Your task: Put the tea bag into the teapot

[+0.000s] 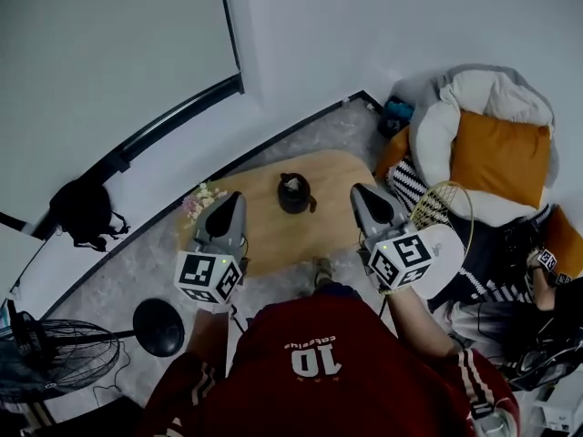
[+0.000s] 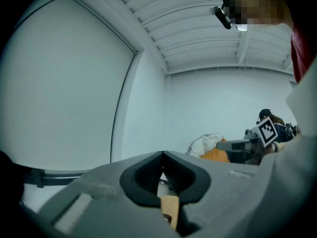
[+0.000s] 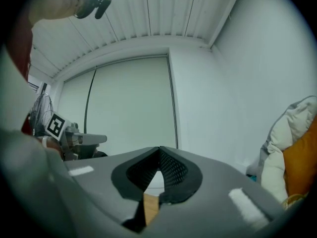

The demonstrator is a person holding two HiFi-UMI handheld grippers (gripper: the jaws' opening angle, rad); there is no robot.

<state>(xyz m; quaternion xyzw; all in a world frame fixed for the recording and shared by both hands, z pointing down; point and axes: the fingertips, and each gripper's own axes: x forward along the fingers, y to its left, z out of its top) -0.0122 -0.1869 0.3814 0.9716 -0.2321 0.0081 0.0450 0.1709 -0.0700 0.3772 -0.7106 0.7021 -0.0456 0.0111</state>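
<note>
A person in a red jersey (image 1: 314, 362) stands over a low wooden surface (image 1: 273, 235) with a hand-held gripper in each hand. A black fan (image 1: 46, 358) stands on the floor at the person's left.

The left hand-held gripper (image 1: 233, 198) hangs above the near left part of the surface. Its jaws are pressed together at the tips, with nothing between them. The right hand-held gripper (image 1: 361, 192) hangs level with it over the near right part, its jaws likewise closed tip to tip and empty. Each gripper's own view looks out over its closed jaws at white walls and a ribbed ceiling.

Beyond and between the two grippers, a dark teapot (image 1: 295, 195) sits upright near the far edge of the surface, well apart from both. A pale fleck (image 1: 293, 182) at its mouth is too small to tell whether it is the tea bag.

A small bunch of flowers (image 1: 200, 198) rests at the far left edge. To the right of the surface, an orange cushion (image 1: 501, 157) lies on a white padded seat (image 1: 435, 135). A black bag (image 1: 84, 212) sits against the wall at far left.
</note>
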